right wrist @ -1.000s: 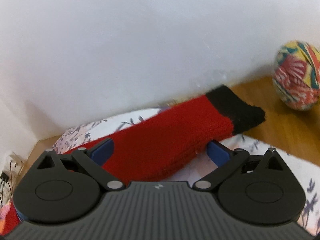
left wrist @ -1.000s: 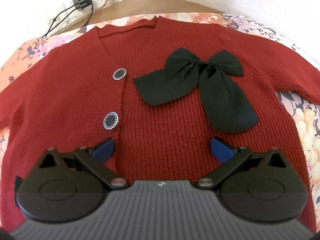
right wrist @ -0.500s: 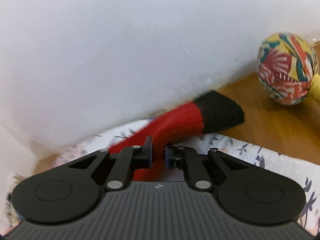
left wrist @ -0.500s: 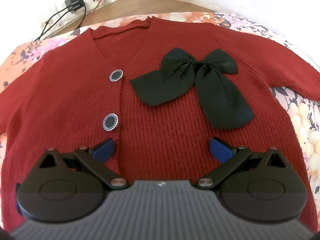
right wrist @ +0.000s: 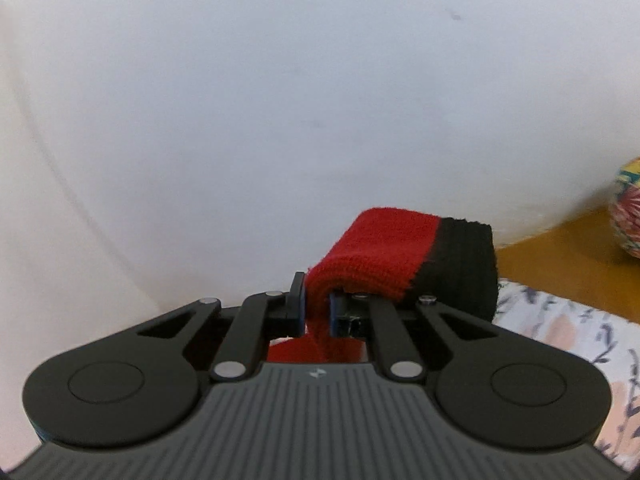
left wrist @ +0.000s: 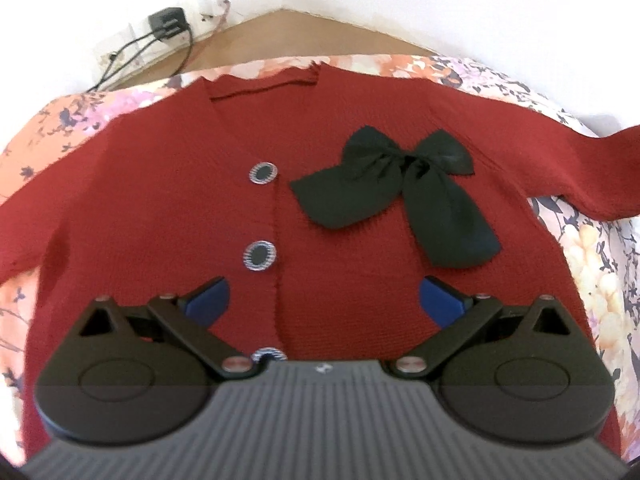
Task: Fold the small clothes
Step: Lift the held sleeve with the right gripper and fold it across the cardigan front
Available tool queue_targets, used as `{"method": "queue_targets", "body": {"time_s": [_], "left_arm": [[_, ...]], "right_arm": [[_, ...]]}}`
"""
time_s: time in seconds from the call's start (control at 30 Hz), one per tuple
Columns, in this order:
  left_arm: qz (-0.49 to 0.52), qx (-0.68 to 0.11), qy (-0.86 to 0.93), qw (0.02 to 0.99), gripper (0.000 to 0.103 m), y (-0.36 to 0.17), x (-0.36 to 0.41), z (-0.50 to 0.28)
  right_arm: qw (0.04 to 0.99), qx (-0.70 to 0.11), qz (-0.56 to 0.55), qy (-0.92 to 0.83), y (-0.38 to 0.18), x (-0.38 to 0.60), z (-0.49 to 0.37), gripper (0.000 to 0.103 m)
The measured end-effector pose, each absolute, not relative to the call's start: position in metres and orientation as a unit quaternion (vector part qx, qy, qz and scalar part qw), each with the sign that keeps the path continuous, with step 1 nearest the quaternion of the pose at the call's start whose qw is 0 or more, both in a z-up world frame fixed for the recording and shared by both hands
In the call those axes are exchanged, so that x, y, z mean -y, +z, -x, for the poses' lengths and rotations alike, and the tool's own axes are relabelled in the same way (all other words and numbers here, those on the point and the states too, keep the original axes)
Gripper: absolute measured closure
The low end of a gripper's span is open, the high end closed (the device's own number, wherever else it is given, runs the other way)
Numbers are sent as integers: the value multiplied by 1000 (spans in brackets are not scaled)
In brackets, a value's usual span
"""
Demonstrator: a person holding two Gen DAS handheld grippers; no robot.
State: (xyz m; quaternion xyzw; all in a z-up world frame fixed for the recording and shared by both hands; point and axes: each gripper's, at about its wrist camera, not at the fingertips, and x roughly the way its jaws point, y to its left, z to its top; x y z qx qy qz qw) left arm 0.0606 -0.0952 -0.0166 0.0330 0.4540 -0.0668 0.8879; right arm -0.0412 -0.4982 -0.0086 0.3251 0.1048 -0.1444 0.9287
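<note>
Red cardigan (left wrist: pixel 168 208) lies front-up, spread flat on the floral sheet (left wrist: pixel 592 264). Black bow (left wrist: pixel 400 196) sits at about 1 o'clock from the buttons (left wrist: pixel 260 255). Left gripper (left wrist: pixel 324 300) hovers over the lower front, jaws wide apart, nothing between them. Right gripper (right wrist: pixel 316 314) is clamped on the sleeve (right wrist: pixel 380 252); its black cuff (right wrist: pixel 460 268) droops toward 3 o'clock. Patterned ball (right wrist: pixel 626 208) at the far right edge.
</note>
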Motion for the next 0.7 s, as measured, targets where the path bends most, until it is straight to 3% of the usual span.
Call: {"method": "queue_targets", "body": {"time_s": [0.7], "left_arm": [[-9,-436,-35,899,0,4,31,-39]], "right_arm": [[948,-119,-295,-14,17,399,0,93]]}}
